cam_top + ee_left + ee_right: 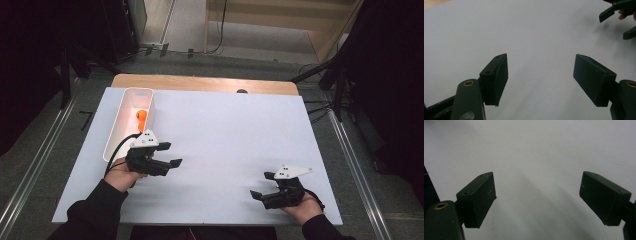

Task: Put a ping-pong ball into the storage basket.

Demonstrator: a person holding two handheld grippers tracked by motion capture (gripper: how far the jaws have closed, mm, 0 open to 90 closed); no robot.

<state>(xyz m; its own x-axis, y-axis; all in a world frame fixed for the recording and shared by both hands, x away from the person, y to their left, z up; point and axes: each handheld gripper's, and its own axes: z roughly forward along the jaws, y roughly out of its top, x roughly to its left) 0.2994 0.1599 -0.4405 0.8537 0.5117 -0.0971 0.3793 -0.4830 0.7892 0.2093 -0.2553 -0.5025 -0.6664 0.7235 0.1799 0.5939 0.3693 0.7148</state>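
White table (225, 135), unmarked; empty open tools.

Bright, even light on the white table (225, 130); dark surroundings; both gripper views soft, perhaps slightly out of focus.

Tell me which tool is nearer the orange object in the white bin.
Left. The left tool sits just in front of the white bin holding the orange object; the right tool is far across the table.

Matt black plastic left gripper (174, 154) – smooth white sheet (225, 130) – wooden table (200, 82).
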